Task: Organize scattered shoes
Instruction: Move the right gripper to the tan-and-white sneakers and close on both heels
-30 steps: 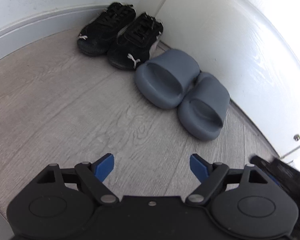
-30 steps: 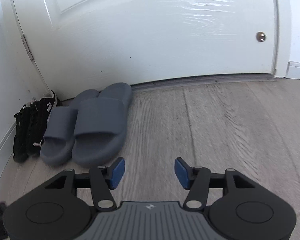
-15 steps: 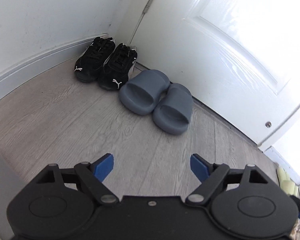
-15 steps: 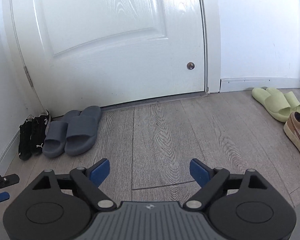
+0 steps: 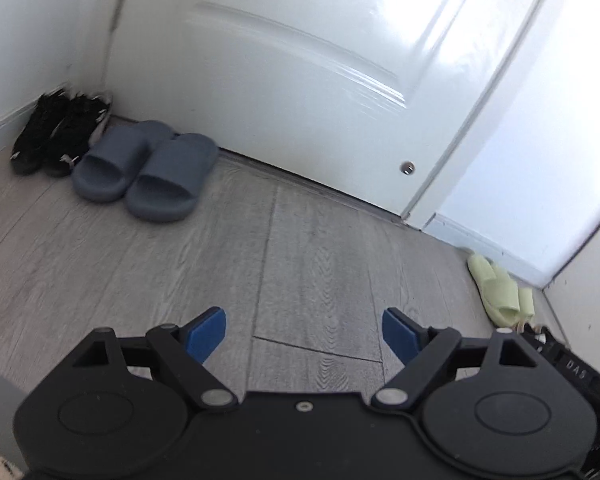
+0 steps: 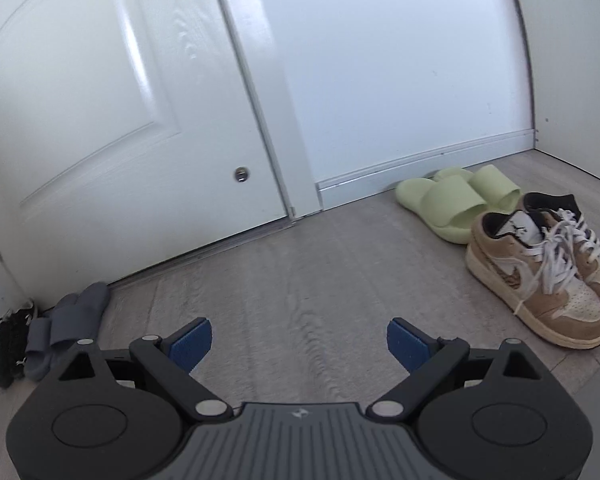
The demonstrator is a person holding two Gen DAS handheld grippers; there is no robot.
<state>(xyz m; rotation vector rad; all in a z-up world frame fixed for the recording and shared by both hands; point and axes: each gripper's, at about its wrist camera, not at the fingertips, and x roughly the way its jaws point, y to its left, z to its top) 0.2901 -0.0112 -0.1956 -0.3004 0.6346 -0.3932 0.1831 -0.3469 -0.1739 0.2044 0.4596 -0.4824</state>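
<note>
Looking along our left tongs (image 5: 303,330), we find their blue pads spread wide with nothing between them, hovering over the grey wood-look floor (image 5: 316,264). At the far left, in the corner beside the white door (image 5: 300,64), a pair of black sneakers (image 5: 54,136) sits side by side against the wall, blurred in this view. Just right of them, touching, lies a pair of grey-blue slides (image 5: 148,172), toes toward us, heels near the door's foot. At the far right, by the baseboard, we see pale green slides (image 5: 498,290), partly cut off by the tongs' body.

Turning to the right wrist view, our right tongs (image 6: 299,344) are likewise wide apart and empty above the floor (image 6: 300,272). On the right, the pale green slides (image 6: 456,200) lie overlapping each other, close to the baseboard. Nearer to us and touching them stands a pair of tan and white sneakers (image 6: 540,272) with loose white laces, side by side. At the far left edge, the grey-blue slides (image 6: 66,330) and black sneakers (image 6: 10,340) appear small beside the door (image 6: 112,100).
</note>
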